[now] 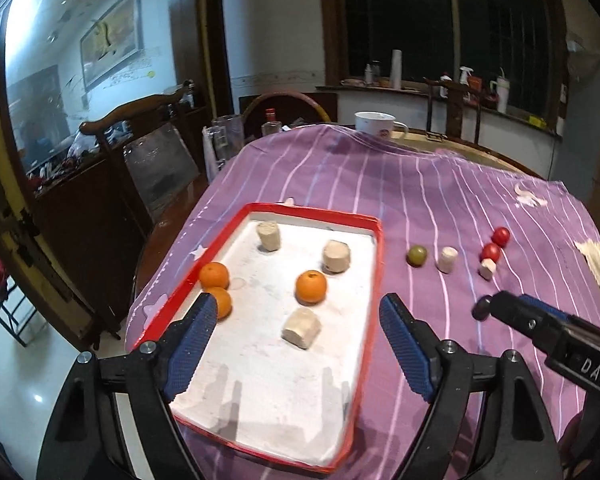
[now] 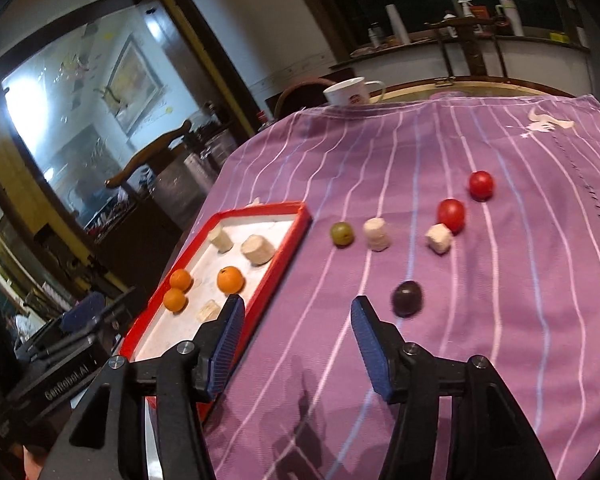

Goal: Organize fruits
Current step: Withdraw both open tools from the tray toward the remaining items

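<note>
the left gripper [image 1: 296, 326] hangs wide open and empty over the red-rimmed tray [image 1: 374, 280], its pad hiding part of one of the three oranges [image 1: 310, 286] lying there among pale cork-like lumps [image 1: 301, 327]. the right gripper [image 2: 296, 334] is partly open, empty, above the purple striped cloth [image 2: 520, 300]. a dark fruit [image 2: 407, 298], blurred and hard to name, lies just beyond it, with a green fruit [image 2: 342, 233] and two red ones [image 2: 451, 214] farther off.

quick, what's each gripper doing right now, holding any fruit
left gripper: open, empty, above the red tray.
right gripper: open, empty, above the purple cloth.
</note>
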{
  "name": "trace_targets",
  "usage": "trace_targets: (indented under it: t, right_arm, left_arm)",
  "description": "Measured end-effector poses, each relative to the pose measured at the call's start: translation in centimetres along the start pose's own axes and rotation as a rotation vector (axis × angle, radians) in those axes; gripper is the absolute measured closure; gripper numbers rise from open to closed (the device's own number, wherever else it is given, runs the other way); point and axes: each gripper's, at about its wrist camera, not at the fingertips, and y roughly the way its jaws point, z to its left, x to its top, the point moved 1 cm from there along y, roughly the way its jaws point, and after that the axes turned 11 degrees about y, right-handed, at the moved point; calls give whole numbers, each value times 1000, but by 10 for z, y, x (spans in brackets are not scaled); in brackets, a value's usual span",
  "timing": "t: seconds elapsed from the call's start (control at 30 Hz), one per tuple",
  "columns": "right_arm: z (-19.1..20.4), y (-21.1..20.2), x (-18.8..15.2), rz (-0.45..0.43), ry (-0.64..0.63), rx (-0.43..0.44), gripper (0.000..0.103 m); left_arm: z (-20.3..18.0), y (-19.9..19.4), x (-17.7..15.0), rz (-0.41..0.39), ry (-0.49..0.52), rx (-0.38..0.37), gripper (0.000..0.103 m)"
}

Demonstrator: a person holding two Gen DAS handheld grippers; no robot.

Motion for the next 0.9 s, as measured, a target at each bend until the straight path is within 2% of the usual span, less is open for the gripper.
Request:
trace_targets:
  t: [0.2,0.47,0.9]
  right_arm:
    - [-12,-9,1,-13,26,2,41]
    - [-21,-8,1,-4,45,-11,41]
    - [-22,0,-1,9,39,-41,40]
  left_arm:
    - [-18,-4,-1,8,36,2,21]
    - [-24,4,-3,37,45,-22,21]
    - [-24,16,-11,79,16,-101,21]
